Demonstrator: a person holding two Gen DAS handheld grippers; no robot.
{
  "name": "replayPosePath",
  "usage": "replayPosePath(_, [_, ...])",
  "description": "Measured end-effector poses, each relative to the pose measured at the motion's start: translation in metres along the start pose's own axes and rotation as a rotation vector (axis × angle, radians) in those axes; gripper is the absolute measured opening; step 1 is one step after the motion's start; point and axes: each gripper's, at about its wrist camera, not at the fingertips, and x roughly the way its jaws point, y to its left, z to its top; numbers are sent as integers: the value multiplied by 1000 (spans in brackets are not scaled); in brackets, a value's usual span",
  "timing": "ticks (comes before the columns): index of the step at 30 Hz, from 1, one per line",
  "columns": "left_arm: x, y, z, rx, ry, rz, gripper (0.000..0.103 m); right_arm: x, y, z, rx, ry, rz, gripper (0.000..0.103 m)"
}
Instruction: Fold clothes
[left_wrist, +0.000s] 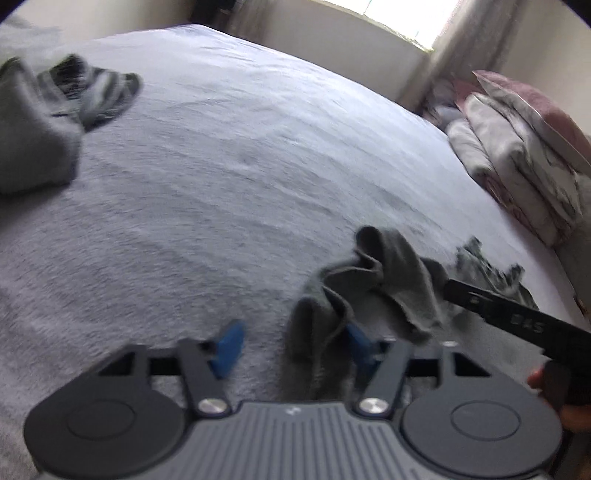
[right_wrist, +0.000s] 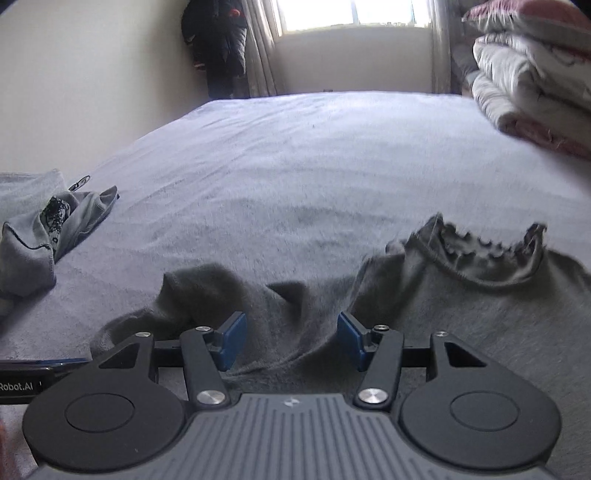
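Both wrist views low over bed (left_wrist: 221, 166)

**Surroundings of the bed**

The bed (right_wrist: 314, 155) carries a pale lilac cover. Folded bedding (right_wrist: 532, 81) is stacked at its right edge. A window (right_wrist: 347, 14) with curtains (right_wrist: 262, 48) stands beyond its far end; dark hanging garments (right_wrist: 218, 40) occupy the corner left of the window.

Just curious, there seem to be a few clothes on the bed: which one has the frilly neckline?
The dark grey top nearest the grippers; its collar is ruffled. The lighter grey garment far left has plain edges.
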Motion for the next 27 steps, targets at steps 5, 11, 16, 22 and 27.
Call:
replayPosePath(5, [-11, -8, 17, 80, -89, 92, 9, 8, -7, -4, 27, 28, -9, 58])
replayPosePath(11, [-38, -14, 33, 224, -310, 257, 11, 7, -5, -2, 26, 36, 8, 58])
replayPosePath(16, [-40, 1, 37, 254, -299, 376, 17, 6, 4, -1, -6, 47, 19, 58])
replayPosePath(22, [-56, 46, 39, 52, -234, 332, 33, 7, 23, 2, -51, 52, 47, 58])
replayPosePath(27, [-65, 78, 33, -123, -170, 233, 33, 6, 61, 6, -163, 42, 136, 57])
